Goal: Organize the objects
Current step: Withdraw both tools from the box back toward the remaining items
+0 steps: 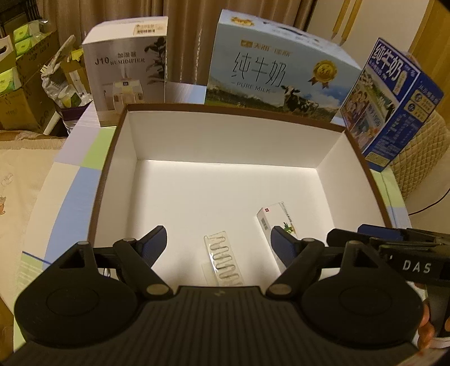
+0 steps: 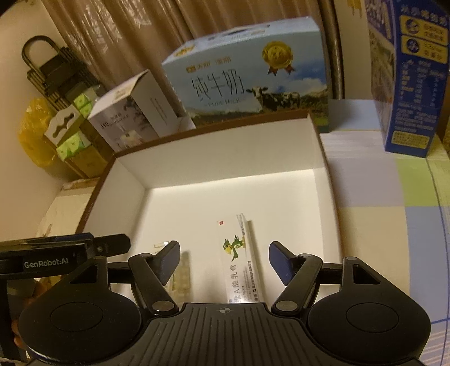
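A small white ointment carton (image 2: 242,259) printed with a green cartoon bird lies flat on the floor of an open box (image 1: 225,135), white inside with a brown rim, toward the box's near right part as the left wrist view shows it. Just beside it, to its left and apart from it, lies a clear blister strip (image 1: 223,257) with a row of small cells, also flat on the box floor; in the right wrist view it is partly hidden behind that gripper's left finger. The left gripper (image 1: 220,243) hangs over the near edge of the box with its jaws standing wide apart and nothing between the pads, the blister strip lying below the gap and untouched. The right gripper (image 2: 225,260) hangs beside it, likewise with jaws spread wide and empty, the ointment carton lying beneath the gap without contact. The box sits on a desk (image 2: 393,197) covered in pale blue, green and cream squares. Behind the box stand three cartons: a white humidifier box (image 1: 126,70) at the left, a large light-blue pure milk case (image 1: 275,70) with a cow in the middle, and a dark blue milk carton (image 1: 393,107) tilted at the right. Beige curtains (image 1: 191,17) hang behind them, and cardboard boxes (image 1: 19,84) are stacked off the desk at the far left.
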### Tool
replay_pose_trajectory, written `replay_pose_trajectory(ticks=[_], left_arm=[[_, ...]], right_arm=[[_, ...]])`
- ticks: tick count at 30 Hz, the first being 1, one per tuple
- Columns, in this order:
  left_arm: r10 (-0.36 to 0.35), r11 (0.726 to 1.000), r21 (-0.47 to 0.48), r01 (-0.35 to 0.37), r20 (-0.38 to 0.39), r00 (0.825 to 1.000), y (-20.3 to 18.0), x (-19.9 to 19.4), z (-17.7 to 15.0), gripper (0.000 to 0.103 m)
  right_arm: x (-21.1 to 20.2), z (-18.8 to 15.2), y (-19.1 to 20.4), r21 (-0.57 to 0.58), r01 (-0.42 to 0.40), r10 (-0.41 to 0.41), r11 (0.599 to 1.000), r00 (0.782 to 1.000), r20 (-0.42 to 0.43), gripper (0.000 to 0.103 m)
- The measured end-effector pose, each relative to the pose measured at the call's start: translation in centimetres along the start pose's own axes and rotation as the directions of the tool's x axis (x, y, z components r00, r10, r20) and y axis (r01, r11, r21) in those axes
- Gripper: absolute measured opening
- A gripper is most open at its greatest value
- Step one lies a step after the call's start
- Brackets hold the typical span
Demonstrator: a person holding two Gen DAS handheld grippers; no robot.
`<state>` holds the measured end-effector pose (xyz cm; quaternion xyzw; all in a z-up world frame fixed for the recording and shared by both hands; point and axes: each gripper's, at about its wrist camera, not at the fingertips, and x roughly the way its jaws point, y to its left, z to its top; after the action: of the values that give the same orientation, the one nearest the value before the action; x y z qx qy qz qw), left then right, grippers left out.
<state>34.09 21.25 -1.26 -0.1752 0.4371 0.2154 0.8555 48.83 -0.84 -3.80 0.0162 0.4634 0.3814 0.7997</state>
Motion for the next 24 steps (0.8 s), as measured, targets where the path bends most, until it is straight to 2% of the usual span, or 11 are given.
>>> replay_pose_trajectory(ticks=[10, 24], left_arm=[[-0.017, 1.000, 0.001, 0.017, 0.044, 0.999, -0.6, -4.6, -2.0, 0.078], [-0.025, 0.999, 0.022, 0.023, 0.083, 0.996, -2.4, -10.3, -5.9, 0.078]], right_arm=[[-4.6, -1.8, 0.6, 0.002, -0.013, 0.013, 1.000, 0.998, 0.069, 0.068], [-10.1, -5.2, 0.6, 0.000, -0.030, 0.030, 1.000, 0.992, 0.122, 0.069]])
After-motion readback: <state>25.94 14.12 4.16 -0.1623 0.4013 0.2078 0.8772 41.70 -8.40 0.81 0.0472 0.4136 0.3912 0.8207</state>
